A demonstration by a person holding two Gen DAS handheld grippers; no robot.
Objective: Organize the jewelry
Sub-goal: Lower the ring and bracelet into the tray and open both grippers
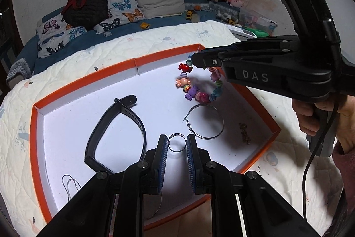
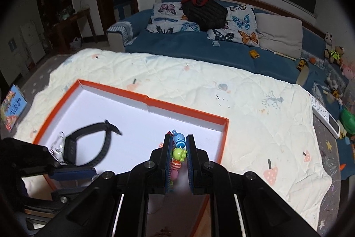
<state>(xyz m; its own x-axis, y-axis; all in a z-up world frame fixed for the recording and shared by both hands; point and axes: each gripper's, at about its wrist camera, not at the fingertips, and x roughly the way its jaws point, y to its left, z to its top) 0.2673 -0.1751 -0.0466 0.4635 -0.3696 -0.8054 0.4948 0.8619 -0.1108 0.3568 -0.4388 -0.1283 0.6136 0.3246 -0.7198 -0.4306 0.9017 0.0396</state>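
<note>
Right tongs (image 2: 179,146) are pinched on the candy-bead bracelet (image 1: 199,86), which dangles above the far corner of the orange-rimmed tray (image 1: 88,79) on a quilted bed; left tongs (image 1: 176,143) stand part open, the small silver ring (image 1: 176,142) between their blue ribbed pads (image 1: 163,148), not yet gripped; sorting seems mid-way; next, the bracelet needs lowering to a free spot; glossy plastic beads, thin wire hoop earring (image 1: 205,121), matte rubbery black watch strap (image 1: 115,132), smooth white tray floor.

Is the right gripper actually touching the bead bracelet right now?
Touching. In the right wrist view the right gripper has beads of the bead bracelet pinched between its fingers; the left wrist view shows the bracelet hanging from its tip above the tray.
</note>
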